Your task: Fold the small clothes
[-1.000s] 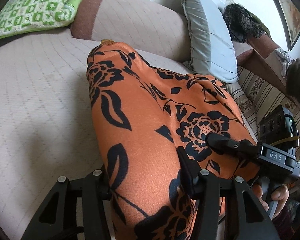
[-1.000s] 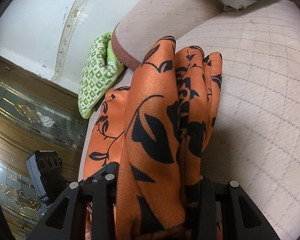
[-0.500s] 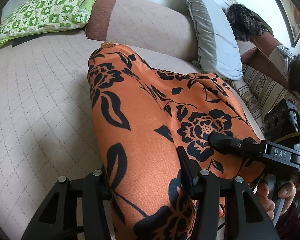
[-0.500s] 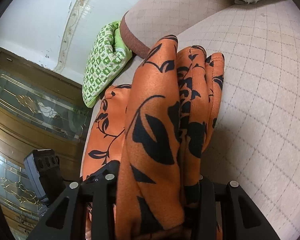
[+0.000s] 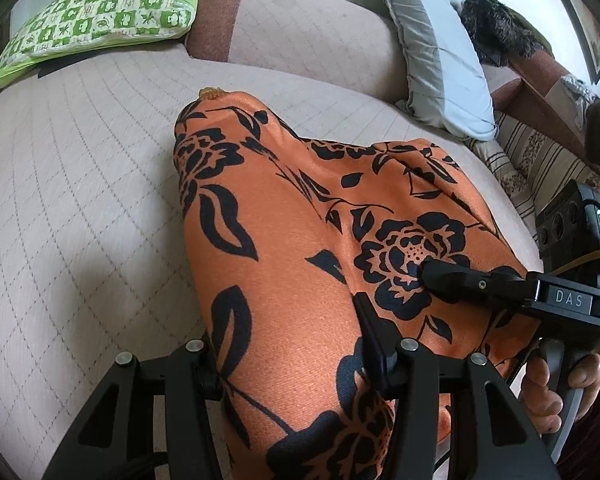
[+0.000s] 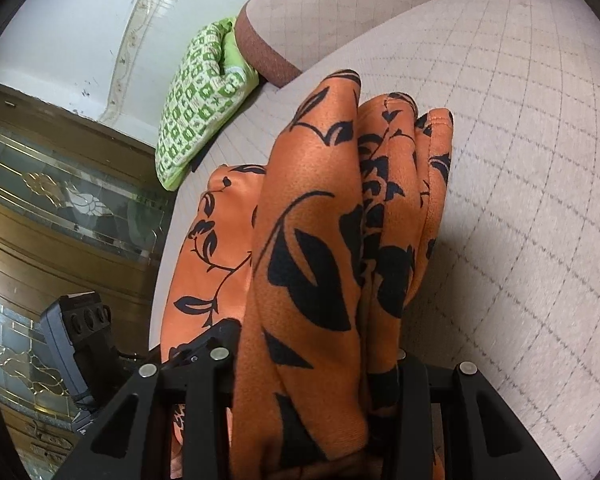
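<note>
- Orange cloth printed with black flowers and leaves, one garment [image 5: 300, 248], lies bunched along the middle of the quilted beige sofa seat [image 5: 80, 200] and drapes toward both cameras.
- One left tool [image 5: 292, 364] is clamped on the near edge of the garment; the fabric fills the gap between its two black fingers and hides their tips.
- One right tool [image 6: 316, 364] is also clamped on the garment, with several gathered folds pressed between its fingers. In the left wrist view its finger [image 5: 444, 276] lies on the black flower print, and a hand [image 5: 556, 388] grips the handle beneath.
- The draped cloth blocks most of the seat just ahead of each tool, so the fingertips cannot be seen in either view.
- One green-and-white patterned cushion [image 5: 100, 12] rests at the far left end of the seat, beside the brown-banded armrest [image 5: 284, 28].
- One pale grey-blue pillow [image 5: 440, 64] leans against the backrest, well apart from the garment.
- One dark furry item [image 5: 496, 28] sits behind that pillow; what it is cannot be told.
- A striped cover [image 5: 540, 160] lies to the right of the seat.
- A wooden cabinet with patterned glass [image 6: 52, 200] stands beyond the sofa's end in the right wrist view.
</note>
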A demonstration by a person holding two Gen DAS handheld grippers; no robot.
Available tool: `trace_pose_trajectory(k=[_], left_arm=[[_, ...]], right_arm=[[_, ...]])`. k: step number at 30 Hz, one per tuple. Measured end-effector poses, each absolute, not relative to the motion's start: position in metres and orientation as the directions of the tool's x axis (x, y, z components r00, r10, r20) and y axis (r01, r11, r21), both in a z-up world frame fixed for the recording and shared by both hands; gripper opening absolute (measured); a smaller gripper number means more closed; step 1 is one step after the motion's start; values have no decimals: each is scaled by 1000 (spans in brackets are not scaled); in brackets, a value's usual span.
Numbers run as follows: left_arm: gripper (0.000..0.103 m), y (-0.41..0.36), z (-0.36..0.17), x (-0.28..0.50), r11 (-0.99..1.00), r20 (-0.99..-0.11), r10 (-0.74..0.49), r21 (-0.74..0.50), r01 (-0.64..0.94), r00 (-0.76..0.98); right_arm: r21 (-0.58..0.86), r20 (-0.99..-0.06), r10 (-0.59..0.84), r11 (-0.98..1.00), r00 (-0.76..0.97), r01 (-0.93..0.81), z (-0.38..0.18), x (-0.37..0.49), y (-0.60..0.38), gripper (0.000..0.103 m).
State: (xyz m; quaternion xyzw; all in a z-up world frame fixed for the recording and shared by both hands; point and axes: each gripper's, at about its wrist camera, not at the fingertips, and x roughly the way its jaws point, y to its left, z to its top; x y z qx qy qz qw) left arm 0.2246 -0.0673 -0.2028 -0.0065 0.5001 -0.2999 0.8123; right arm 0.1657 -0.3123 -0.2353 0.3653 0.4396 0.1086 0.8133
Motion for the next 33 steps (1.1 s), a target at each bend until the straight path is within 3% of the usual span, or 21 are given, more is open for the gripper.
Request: trace_pose_trajectory(k=[14,22,33], left_arm=[[56,-68,-208,224,828,-828,-459,-267,493,322],[61,-78,-210,230,833,-841,-428,-226,505,332],[66,-81,-212,229,837,-842,-414,-201,509,347]], right_arm=[[681,-665,509,714,546,164,-252,179,-311,40],[701,-671,557,692,490,173,-268,190,-321,53],[730,-649,604,666,463,154,-274,199,-324,56]])
